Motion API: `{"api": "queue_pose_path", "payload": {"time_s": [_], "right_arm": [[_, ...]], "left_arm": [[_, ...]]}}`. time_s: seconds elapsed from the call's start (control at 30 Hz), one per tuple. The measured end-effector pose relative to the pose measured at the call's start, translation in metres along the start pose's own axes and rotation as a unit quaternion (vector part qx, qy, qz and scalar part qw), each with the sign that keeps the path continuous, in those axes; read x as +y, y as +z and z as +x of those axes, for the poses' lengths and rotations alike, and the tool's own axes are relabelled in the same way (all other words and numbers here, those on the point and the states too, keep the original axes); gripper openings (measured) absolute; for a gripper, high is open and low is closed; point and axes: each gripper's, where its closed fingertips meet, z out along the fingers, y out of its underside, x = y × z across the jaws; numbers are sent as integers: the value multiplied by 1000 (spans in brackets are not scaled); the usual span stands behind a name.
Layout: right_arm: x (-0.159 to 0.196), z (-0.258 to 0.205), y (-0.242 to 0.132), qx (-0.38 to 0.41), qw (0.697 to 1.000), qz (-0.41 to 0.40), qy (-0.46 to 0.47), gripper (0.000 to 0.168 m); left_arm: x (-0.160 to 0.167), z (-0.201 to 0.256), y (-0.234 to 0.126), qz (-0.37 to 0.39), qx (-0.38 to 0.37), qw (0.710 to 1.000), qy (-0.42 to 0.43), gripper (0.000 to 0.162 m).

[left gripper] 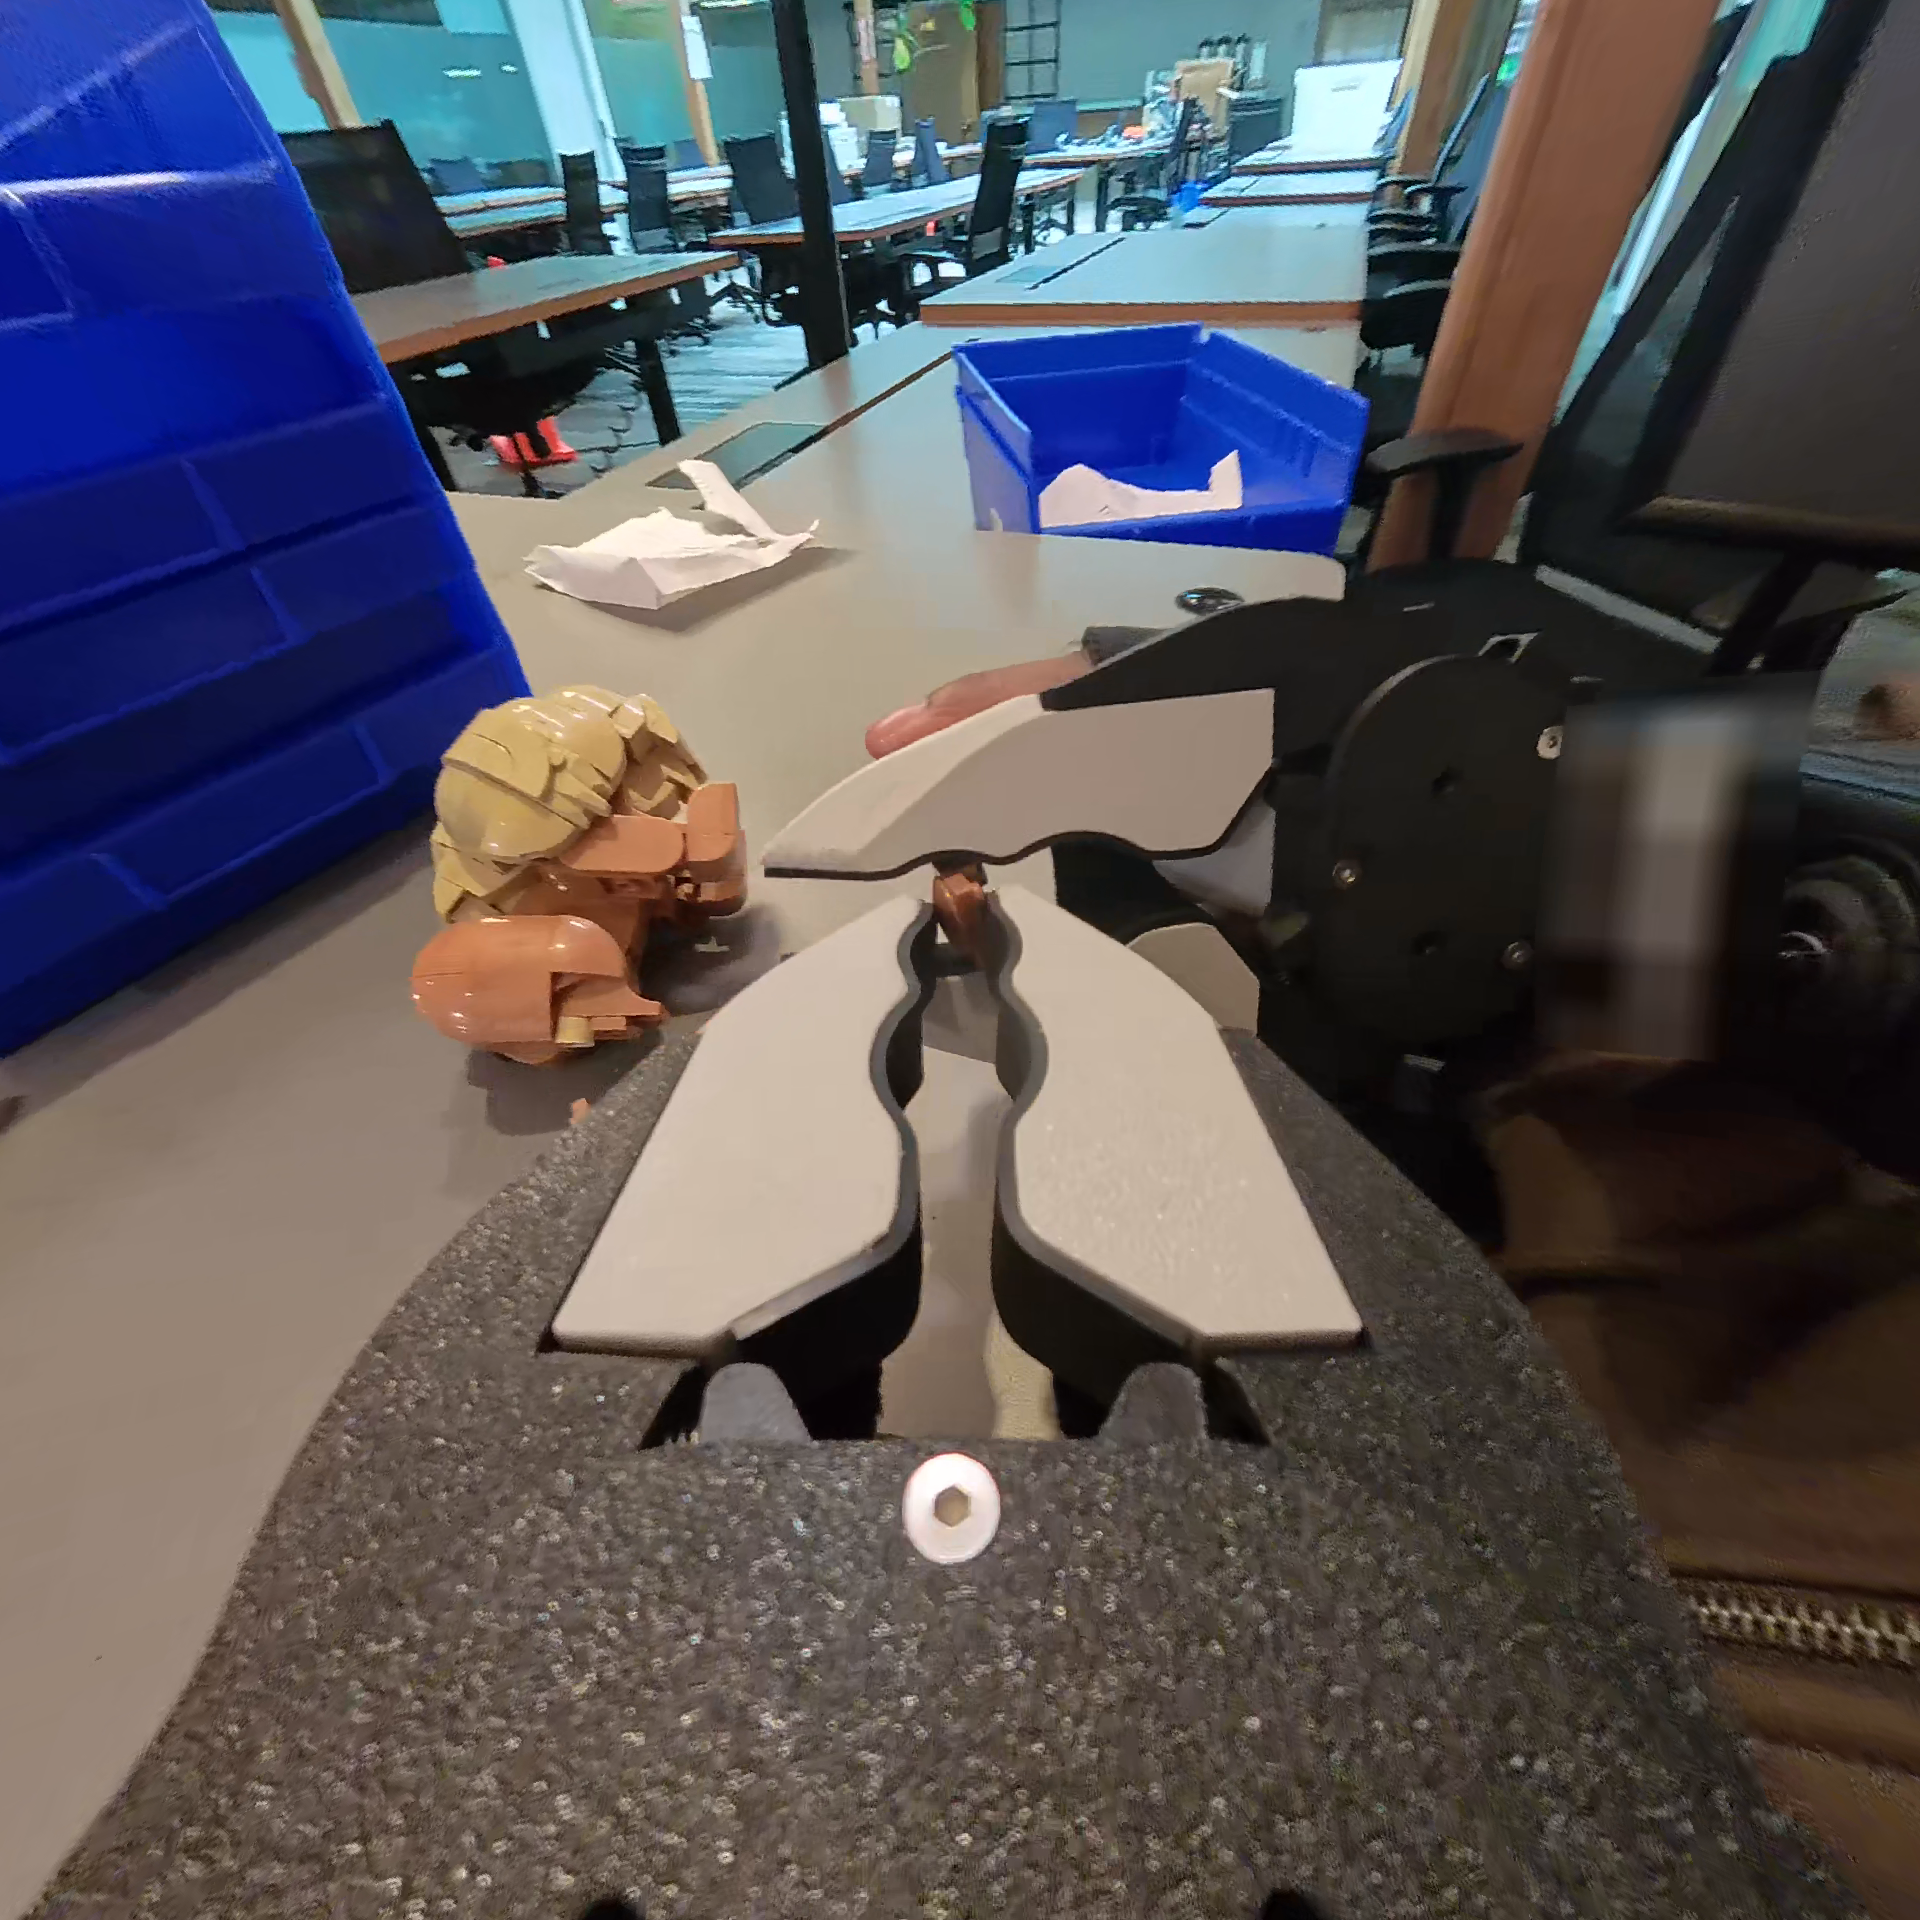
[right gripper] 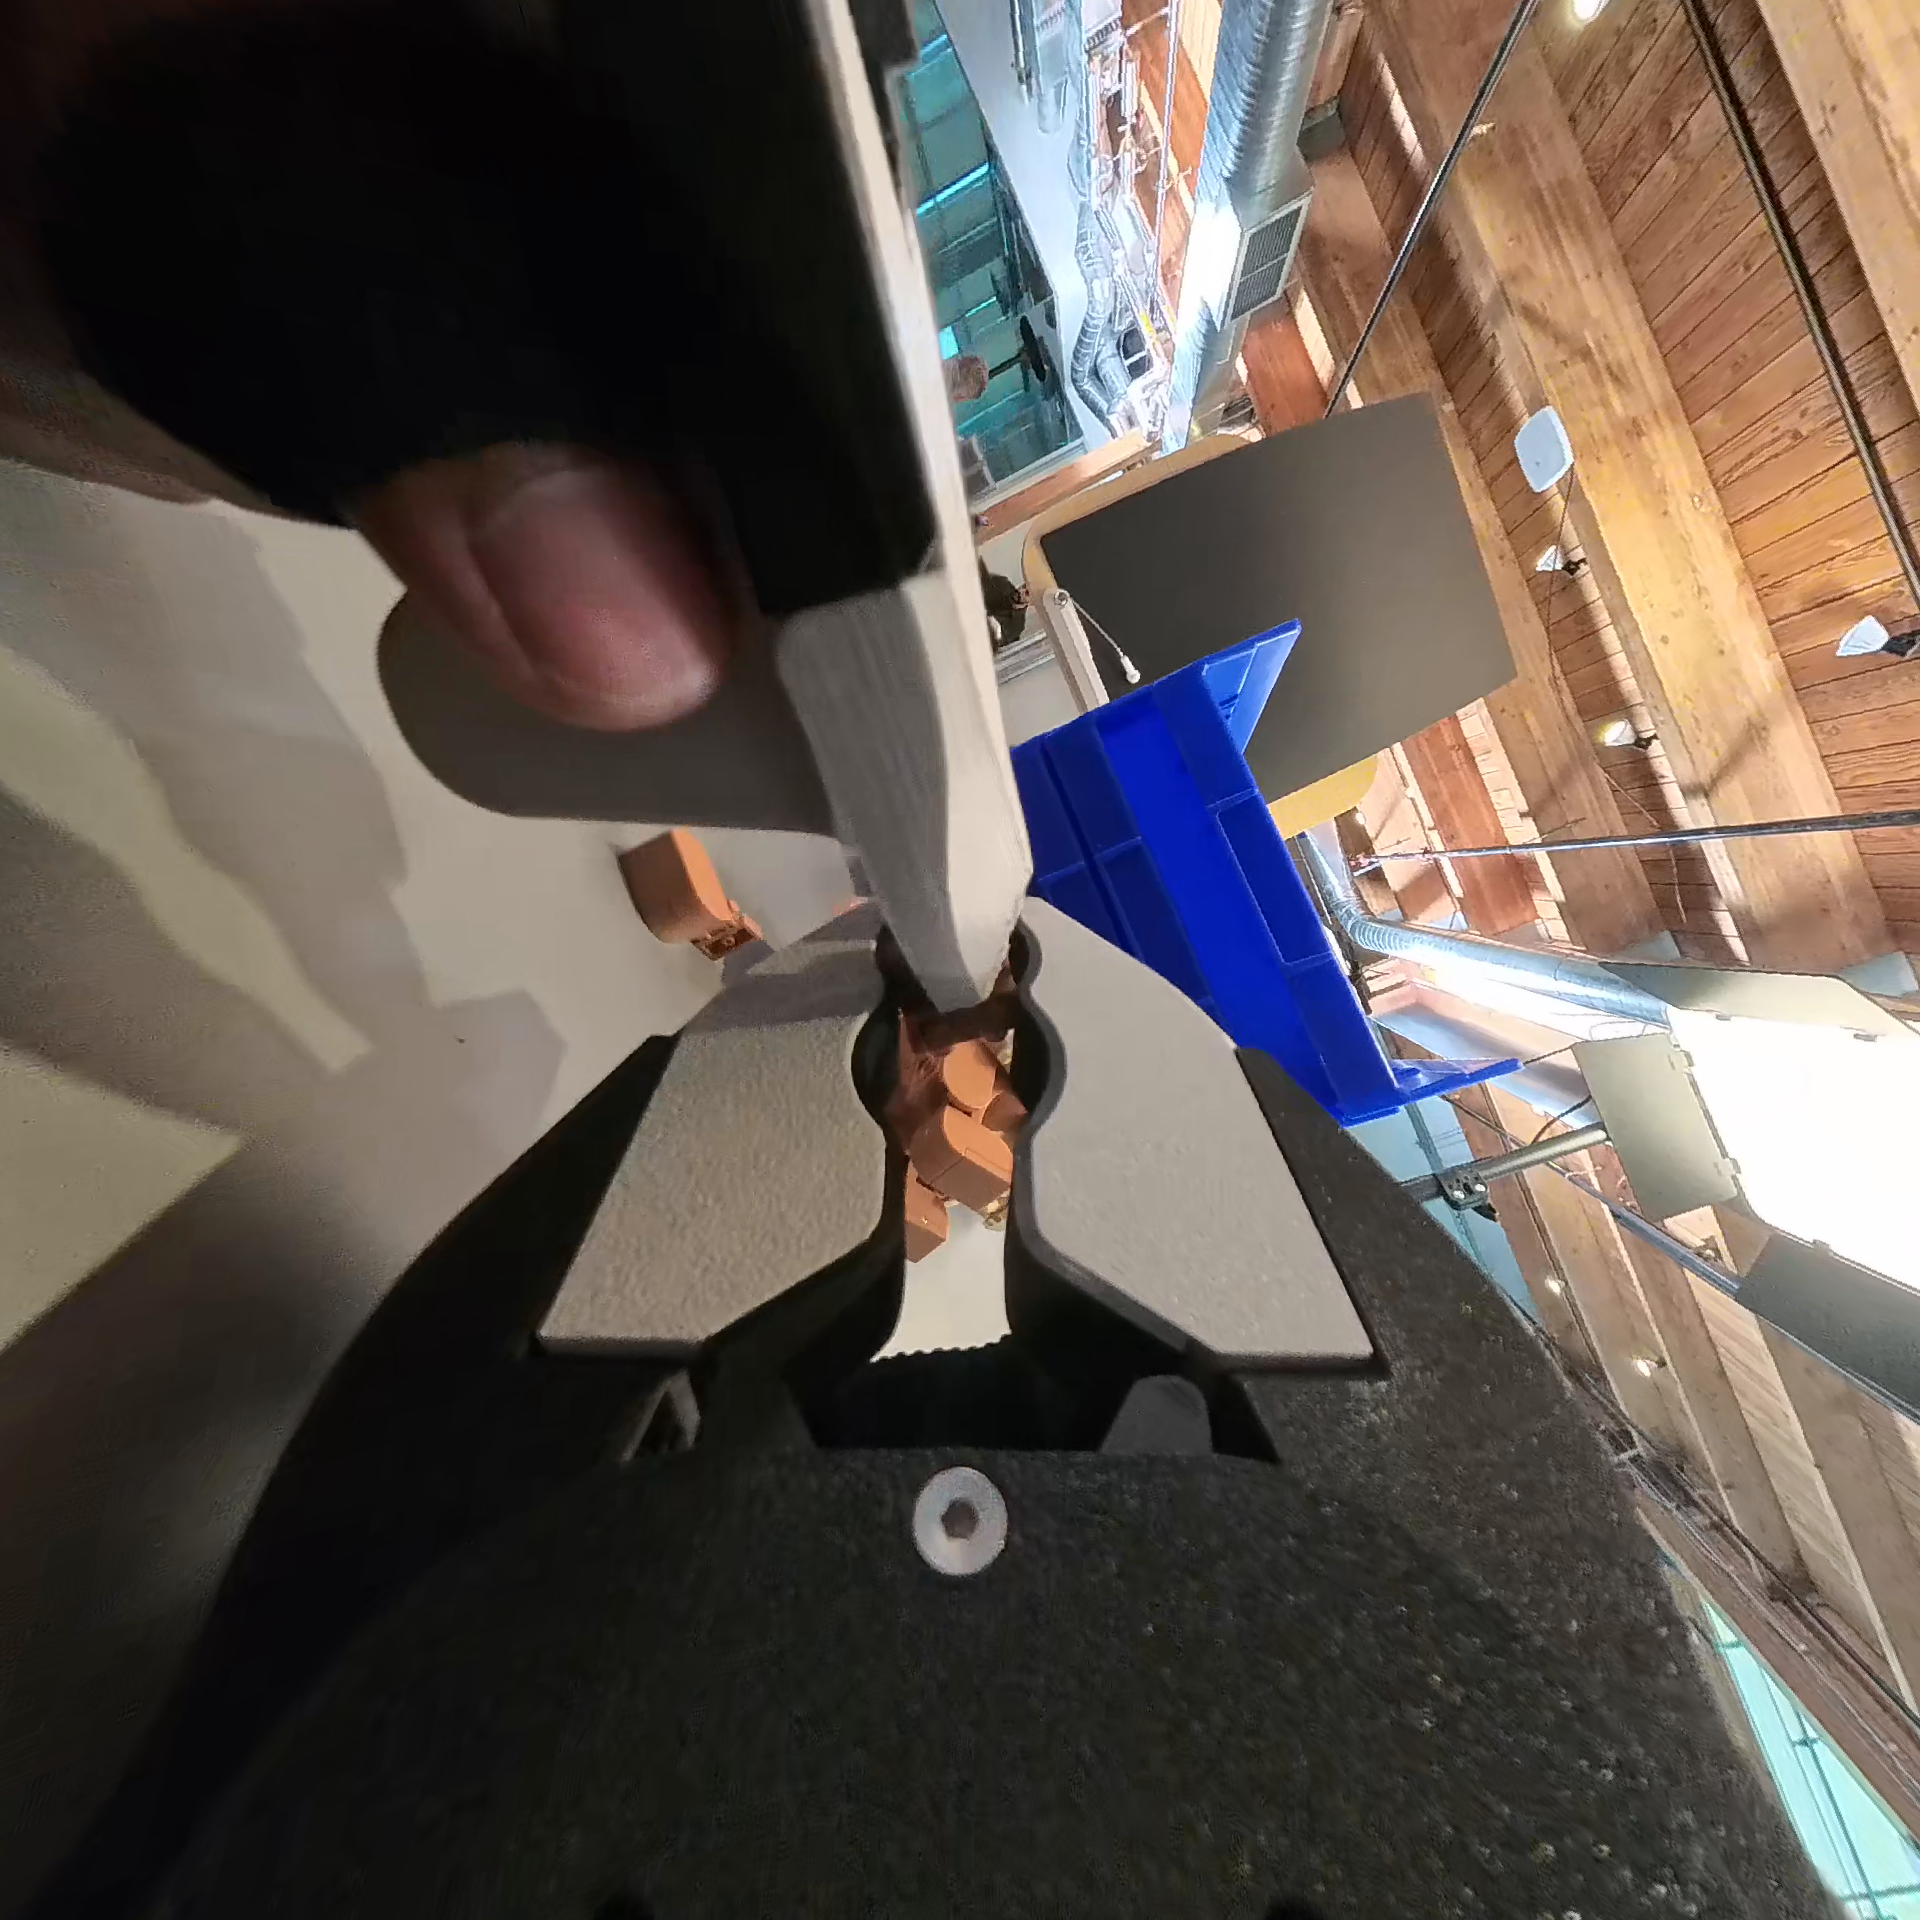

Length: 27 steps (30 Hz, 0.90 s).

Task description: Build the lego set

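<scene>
While the left tool sits at the centre of the left wrist view, its two grey fingers are nearly closed, pinching a small brown lego piece at their tips. Coming in from the right of that frame, the right tool lies sideways, its tip meeting the same small piece from above; a person's fingertip rests along its upper edge.

Seen from the right wrist view, the right tool has its fingers drawn close around a cluster of orange-brown lego parts in the middle of the frame, and a finger of the left tool reaches down into that same cluster.

On the grey bench, left of centre in the left wrist view, rests the partly built lego figure, tan on top and brown below. A large blue bin fills the upper left, a smaller blue bin with paper in it stands in the upper middle, and crumpled white paper lies between them.
</scene>
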Motion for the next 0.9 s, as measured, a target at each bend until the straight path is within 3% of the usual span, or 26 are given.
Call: {"api": "queue_pose_path", "payload": {"time_s": [0.2, 0.43, 0.6, 0.9], "right_arm": [[0, -3, 0, -9, 1000, -1, -8, 14], [-2, 4, -2, -3, 1000, 12, 17, 14], [-3, 2, -2, -2, 1000, 11, 10, 14], [-2, 4, -2, 15, 1000, 0, -9, 14]], "left_arm": [[2, 1, -1, -12, 19, 1000, -6, 9], [-12, -7, -17, 27, 43, 998, -21, 3], [-10, 2, -13, 32, 65, 997, 10, 10], [-6, 2, -3, 31, -14, 997, 74, 8]]}}
